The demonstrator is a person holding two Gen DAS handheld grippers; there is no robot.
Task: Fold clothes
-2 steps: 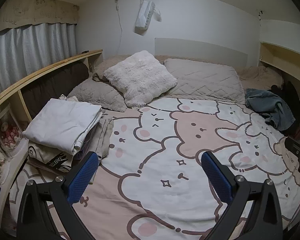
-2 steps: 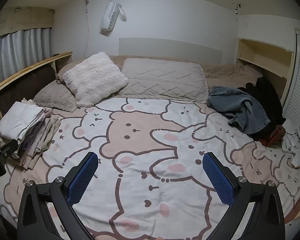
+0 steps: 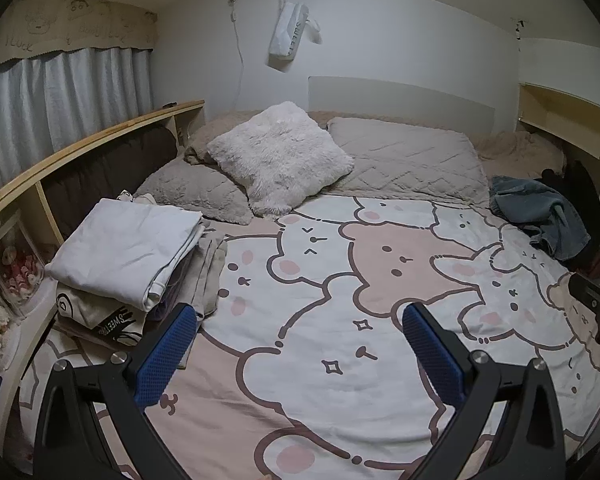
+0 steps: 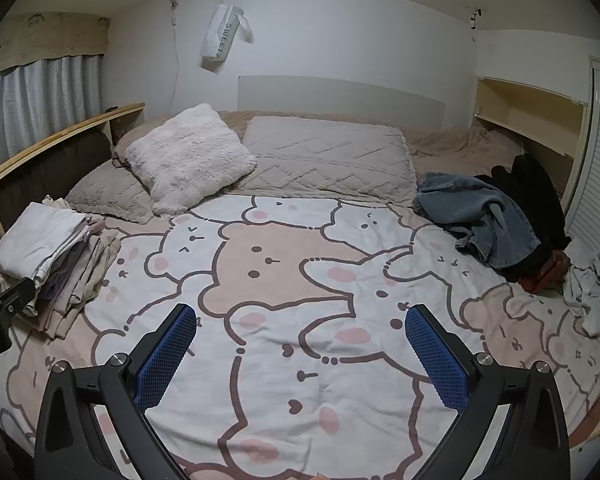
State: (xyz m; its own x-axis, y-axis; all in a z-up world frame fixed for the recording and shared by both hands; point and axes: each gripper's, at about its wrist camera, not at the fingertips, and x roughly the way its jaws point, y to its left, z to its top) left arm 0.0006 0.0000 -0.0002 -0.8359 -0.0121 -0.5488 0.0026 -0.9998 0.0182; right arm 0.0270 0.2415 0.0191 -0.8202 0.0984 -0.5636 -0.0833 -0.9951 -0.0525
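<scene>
Partly done: folded stack (image 3: 128, 256) sits at bed's left edge; denim garment (image 4: 480, 216) and white garment (image 4: 592, 292) remain unfolded; both tongs (image 3: 296, 340) (image 4: 300, 340) apart, empty

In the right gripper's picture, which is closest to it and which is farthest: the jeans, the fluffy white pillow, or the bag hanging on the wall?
From the right gripper:
1. Jeans, crumpled on the bed's right side.
2. Fluffy white pillow, left of middle at the head of the bed.
3. Hanging bag, up on the back wall.
</scene>
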